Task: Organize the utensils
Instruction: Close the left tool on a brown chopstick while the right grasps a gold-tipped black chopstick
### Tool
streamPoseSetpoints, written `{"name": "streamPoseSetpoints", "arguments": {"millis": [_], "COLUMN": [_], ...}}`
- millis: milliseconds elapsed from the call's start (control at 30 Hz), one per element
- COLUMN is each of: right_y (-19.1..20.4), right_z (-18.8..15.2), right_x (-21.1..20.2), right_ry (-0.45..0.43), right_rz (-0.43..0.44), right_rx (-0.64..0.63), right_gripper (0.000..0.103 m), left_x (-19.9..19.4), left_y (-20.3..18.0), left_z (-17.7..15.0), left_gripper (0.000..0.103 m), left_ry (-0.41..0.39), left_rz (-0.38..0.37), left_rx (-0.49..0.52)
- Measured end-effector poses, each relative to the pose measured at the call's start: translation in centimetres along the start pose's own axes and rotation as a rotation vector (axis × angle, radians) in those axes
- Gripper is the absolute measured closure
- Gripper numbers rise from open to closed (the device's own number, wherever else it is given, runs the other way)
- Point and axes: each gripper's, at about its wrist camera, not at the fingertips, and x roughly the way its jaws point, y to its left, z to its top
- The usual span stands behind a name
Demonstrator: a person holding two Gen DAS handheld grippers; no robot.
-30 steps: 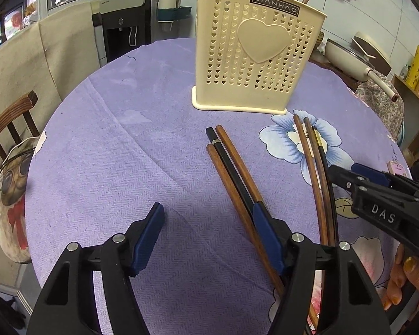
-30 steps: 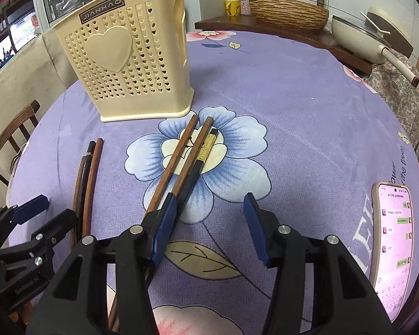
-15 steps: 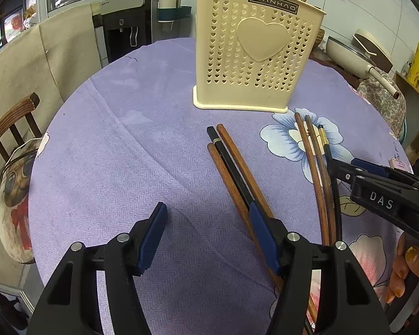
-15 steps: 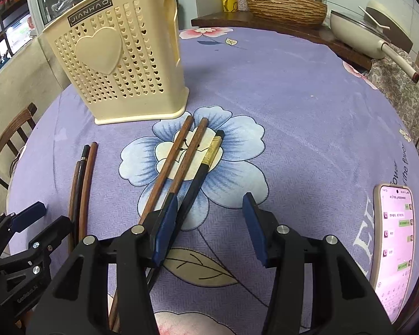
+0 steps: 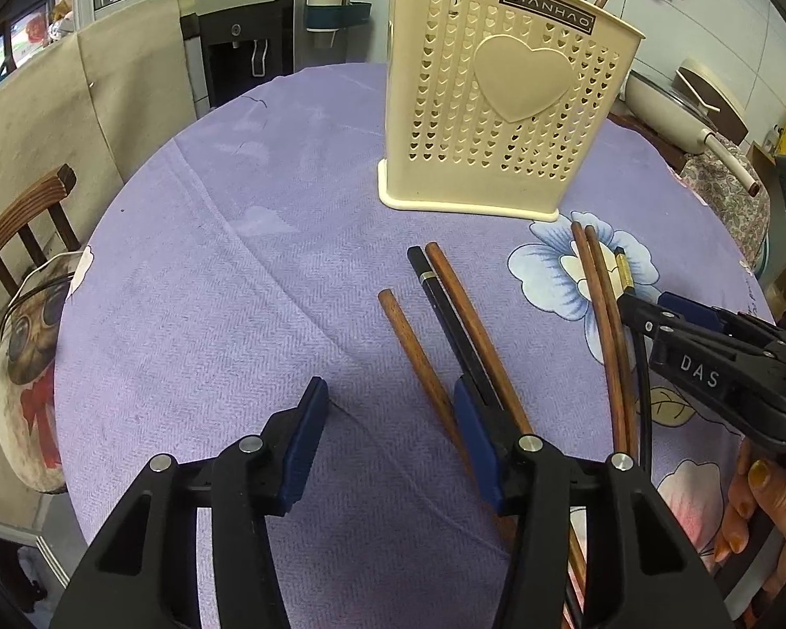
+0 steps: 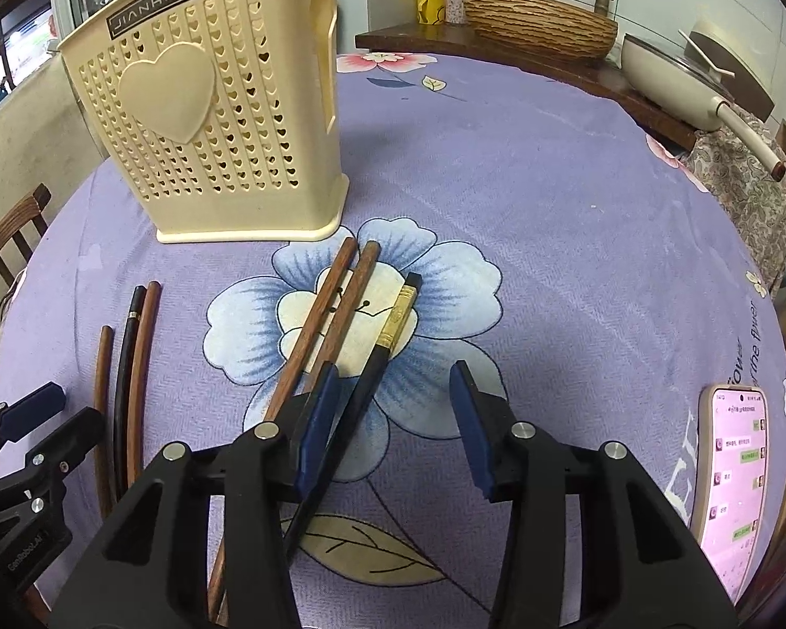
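Six chopsticks are lying loose on the purple cloth, none yet moved to the cream holder point(image 5: 498, 120), which is standing ahead of both grippers.

Left gripper point(image 5: 388, 440): jaws apart, just been closing; one brown chopstick point(image 5: 419, 361) is lying between them, unpinched.

Right gripper point(image 6: 393, 419): jaws apart, also closing; black gold-banded chopstick point(image 6: 377, 367) between them, two brown ones point(image 6: 314, 335) just outside its left finger.

Nearly all sorting remains.

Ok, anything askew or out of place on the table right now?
One brown chopstick in the left group has splayed away from its two mates. A lit phone lies at the table edge beside the right gripper. The holder stands upright.
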Motion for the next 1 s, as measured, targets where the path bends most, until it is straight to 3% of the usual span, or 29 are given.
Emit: {"name": "streamPoseSetpoints", "arguments": {"millis": [267,500,700,1000], "right_y": [0.3,0.4,0.8,0.2], "right_z": [0.5,2.2,2.7,2.9], "right_x": [0.4,1.3,1.8,2.1], "right_ry": [0.006,0.022,0.021,0.004], "right_rz": [0.005,0.05,0.038,0.033], "right_rx": [-0.002,0.036,0.032,0.054], "right_gripper": [0.059,0.064,0.068,0.09], "left_x": [0.6,0.9,1.0,1.1], "left_y": [-1.3,-1.8,-1.9,-2.0], "left_z": [0.6,1.1,1.1,1.2], "left_gripper": [0.061,0.074,0.076,0.09], "left_ry": [0.007,0.021,0.019,0.015], "left_rz": [0.013,0.004,0.011,0.006], "left_rx": [0.025,0.039,0.063,0.059]}}
